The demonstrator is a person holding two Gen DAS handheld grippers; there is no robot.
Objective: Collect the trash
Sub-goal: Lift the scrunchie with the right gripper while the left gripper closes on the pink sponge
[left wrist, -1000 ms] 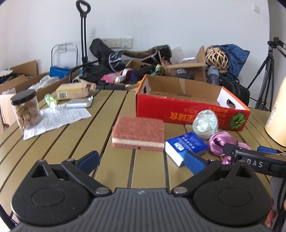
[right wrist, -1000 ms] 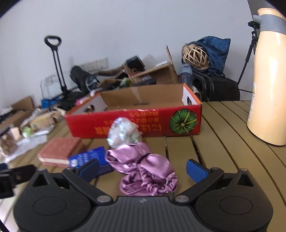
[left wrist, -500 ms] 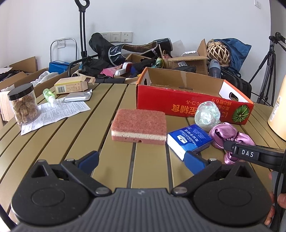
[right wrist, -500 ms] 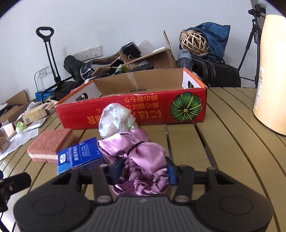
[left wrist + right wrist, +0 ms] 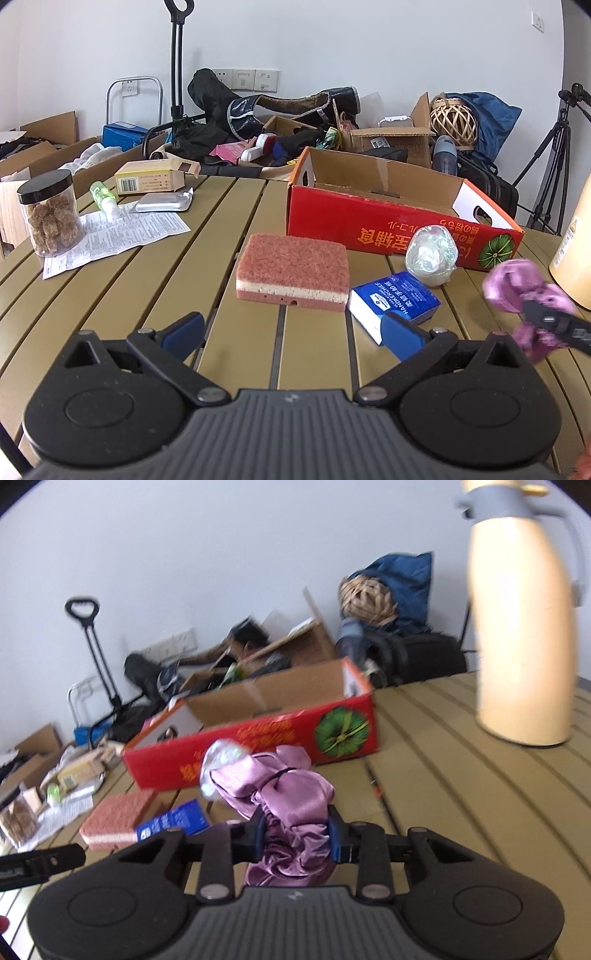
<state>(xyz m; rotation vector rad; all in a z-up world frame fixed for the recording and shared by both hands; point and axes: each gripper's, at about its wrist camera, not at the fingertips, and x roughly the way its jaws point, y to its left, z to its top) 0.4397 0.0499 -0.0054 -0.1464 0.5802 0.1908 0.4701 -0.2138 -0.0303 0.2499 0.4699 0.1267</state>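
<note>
My right gripper (image 5: 295, 836) is closing its jaws on the purple satin scrunchie (image 5: 288, 797), lifted just before the red carton (image 5: 258, 734). The slippery cloth may slip out. My left gripper (image 5: 291, 326) waits wide open, empty, near the sponge (image 5: 293, 271).

Crumpled purple satin cloth (image 5: 291, 805), pinched aloft

A cluttered spare room used as a makeshift recording space: a slatted bench (image 5: 155, 288) stands near a plain white wall with power sockets (image 5: 245, 79). Far behind it, open cardboard boxes (image 5: 391, 136), bags, a folding hand trolley (image 5: 177, 66) and a woven ball (image 5: 453, 121) lie heaped, and a camera tripod (image 5: 554, 155) stands at the far right
</note>
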